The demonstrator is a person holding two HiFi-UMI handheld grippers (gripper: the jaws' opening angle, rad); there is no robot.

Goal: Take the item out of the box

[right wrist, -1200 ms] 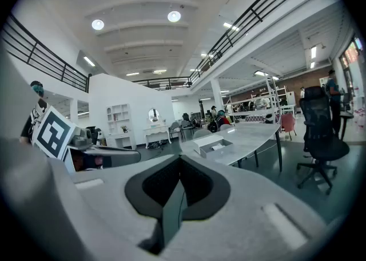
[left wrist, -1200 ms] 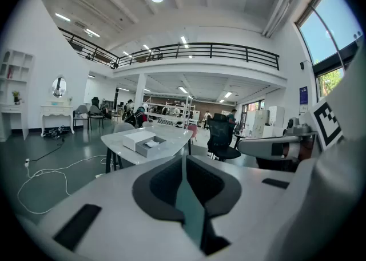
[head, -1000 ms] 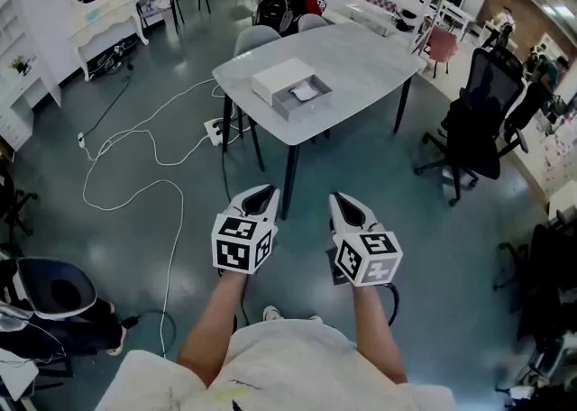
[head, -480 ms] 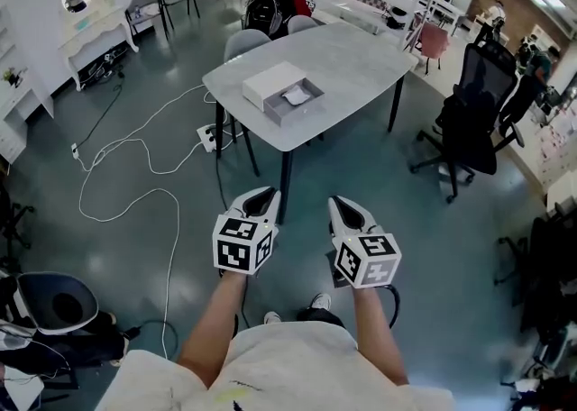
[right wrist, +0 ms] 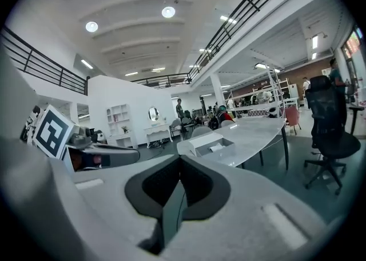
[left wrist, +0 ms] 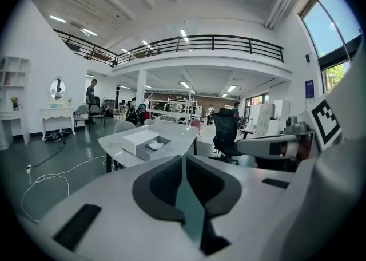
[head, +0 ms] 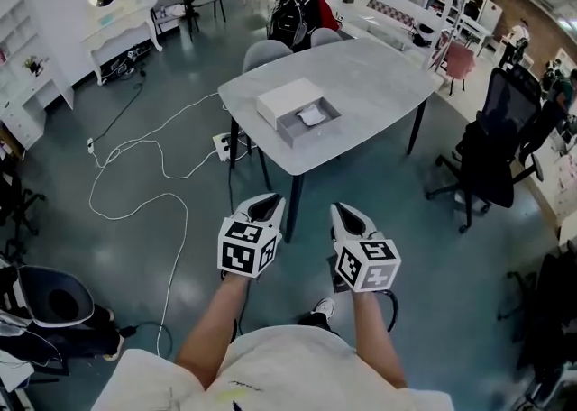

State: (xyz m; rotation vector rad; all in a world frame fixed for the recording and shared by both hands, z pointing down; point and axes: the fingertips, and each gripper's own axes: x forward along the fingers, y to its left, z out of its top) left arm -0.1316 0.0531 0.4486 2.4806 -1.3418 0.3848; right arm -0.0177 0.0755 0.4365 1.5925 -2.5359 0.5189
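A grey open box (head: 309,123) sits on the grey table (head: 370,85), with its white lid (head: 287,99) lying against its left side. A small white item (head: 312,115) lies inside the box. Both grippers hang low in front of me, well short of the table and over the floor. My left gripper (head: 269,205) is shut with nothing in it, and so is my right gripper (head: 346,213). The left gripper view shows the box (left wrist: 150,143) far beyond the shut jaws (left wrist: 183,159). In the right gripper view the box (right wrist: 215,145) is also distant from the gripper (right wrist: 180,162).
A white cable (head: 135,175) loops over the floor left of the table. Grey chairs (head: 267,53) stand behind the table and a black office chair (head: 491,143) to its right. A black bin (head: 54,296) is at my lower left. A person (head: 311,4) sits farther back.
The head view has shifted, so the table and box sit a little lower and further right in it. Both grippers stay shut, side by side in front of me.
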